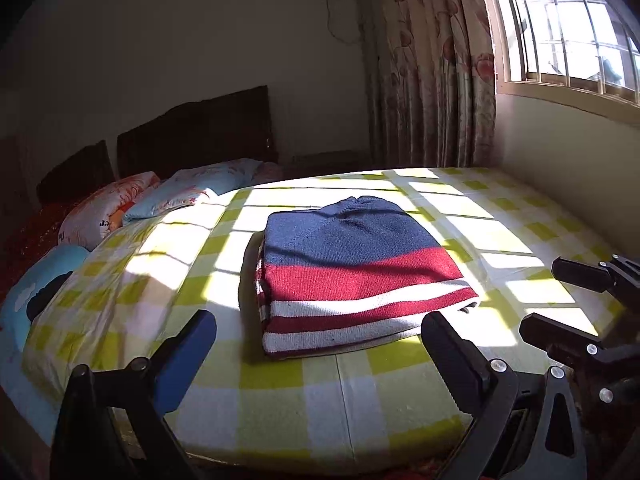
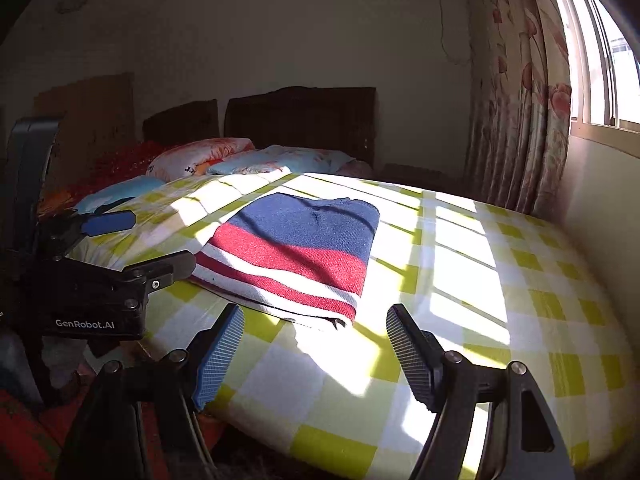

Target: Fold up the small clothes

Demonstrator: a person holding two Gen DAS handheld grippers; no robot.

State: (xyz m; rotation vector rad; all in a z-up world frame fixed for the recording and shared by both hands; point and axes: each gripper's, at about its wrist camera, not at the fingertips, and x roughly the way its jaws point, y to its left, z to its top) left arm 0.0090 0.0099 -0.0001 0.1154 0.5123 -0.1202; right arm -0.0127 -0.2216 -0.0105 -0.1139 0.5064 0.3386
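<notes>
While both handheld tools wait at the near edge of the bed, the left gripper (image 1: 318, 334) stands with its blue-padded and black fingers wide apart and nothing between them, aimed at the near hem of the garment. The right gripper (image 2: 314, 330), its ribbed pads likewise spread and empty, sits just beside it, pointed at the garment's near right corner. Neither touches the cloth, a stance that suggests the hold has been let go so the fold can lie undisturbed.

Just beyond the fingertips lies the folded knit sweater of navy, red and white stripes (image 1: 356, 276), flat and squared in the middle of the yellow-and-white checked bedsheet (image 1: 280, 396), nearer the front edge than the head of the bed. Its layers show stacked at the left side, so the folding looks largely done; whether a further fold is meant cannot be told. One small flap peeks out at the near right corner.

Barred sunlight from the grilled window (image 1: 568, 28) falls across the sheet and the garment. Farther back, towards the head of the bed, printed pink and light blue pillows (image 1: 160, 200) are heaped against a dark wooden headboard (image 1: 200, 132), well apart from the work. A floral curtain (image 1: 432, 72) hangs at the far right corner.
</notes>
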